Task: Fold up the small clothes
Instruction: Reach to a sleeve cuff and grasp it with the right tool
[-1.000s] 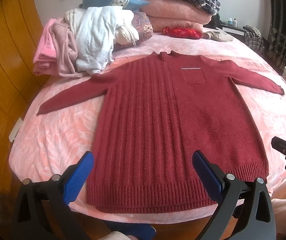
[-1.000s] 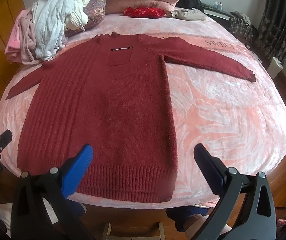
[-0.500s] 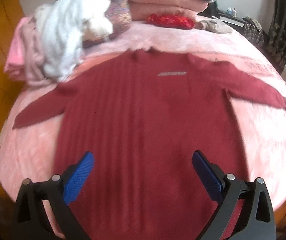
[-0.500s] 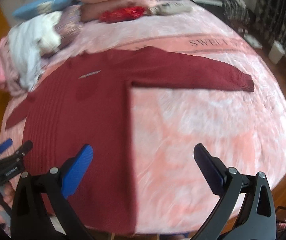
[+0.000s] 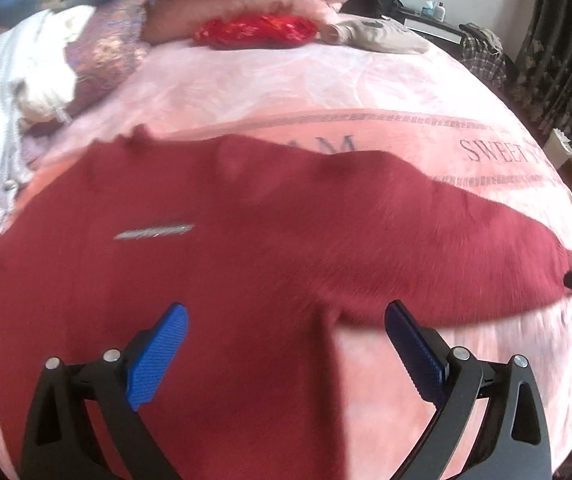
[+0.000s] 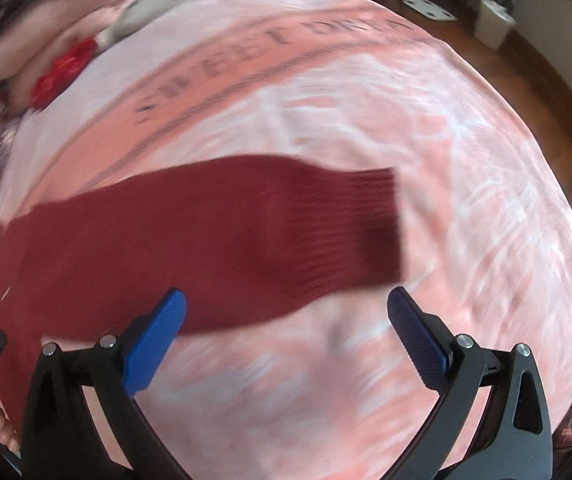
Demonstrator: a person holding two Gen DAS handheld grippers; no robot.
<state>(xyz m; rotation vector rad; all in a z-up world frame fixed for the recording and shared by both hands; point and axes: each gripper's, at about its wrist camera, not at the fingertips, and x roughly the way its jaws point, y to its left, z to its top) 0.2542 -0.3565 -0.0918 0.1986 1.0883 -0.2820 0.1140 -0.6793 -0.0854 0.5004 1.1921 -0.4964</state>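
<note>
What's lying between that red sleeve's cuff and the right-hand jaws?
Nothing but bare pink bedspread, in the right wrist view; the open right gripper hasn't reached the cuff.

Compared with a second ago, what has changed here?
Both grippers moved forward from the hem: the left gripper is now over the sweater near the armpit, the right gripper by the sleeve cuff. Both stayed open, holding nothing. The sweater still lies flat on the bed.

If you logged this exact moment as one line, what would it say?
task: fold clothes | left gripper: open, over red sweater body | right gripper: open, near sleeve cuff | sweater flat on pink bedspread, unfolded
</note>
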